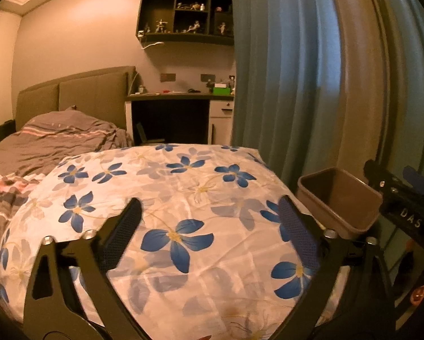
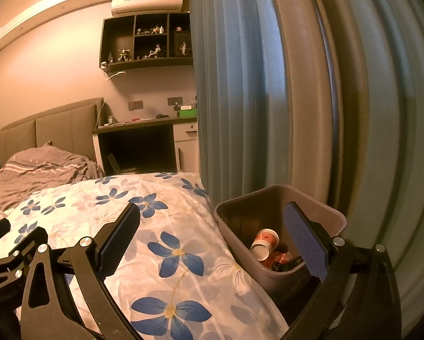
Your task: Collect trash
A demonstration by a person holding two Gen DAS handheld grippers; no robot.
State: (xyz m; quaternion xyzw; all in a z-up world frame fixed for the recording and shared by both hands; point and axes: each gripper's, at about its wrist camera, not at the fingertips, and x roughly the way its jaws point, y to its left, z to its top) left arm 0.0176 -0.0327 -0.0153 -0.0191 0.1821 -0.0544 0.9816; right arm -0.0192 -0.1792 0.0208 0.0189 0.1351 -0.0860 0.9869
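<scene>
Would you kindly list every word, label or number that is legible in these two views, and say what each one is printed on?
"DAS" — white letters on the black body of the right gripper, seen in the left wrist view.
Air conditioner: a small label, too blurred to read.
Paper cup in the trash bin: a red pattern, no legible text.
Green box on the desk: too small to read.

The quilt [image 1: 183, 198] is smooth, creased cloth. The bin [image 2: 280, 272] is matt plastic, holding a paper cup [image 2: 264, 243].

Brown bin [image 2: 280, 226] beside the bed — paper cup [image 2: 264, 243] tilted inside
</scene>
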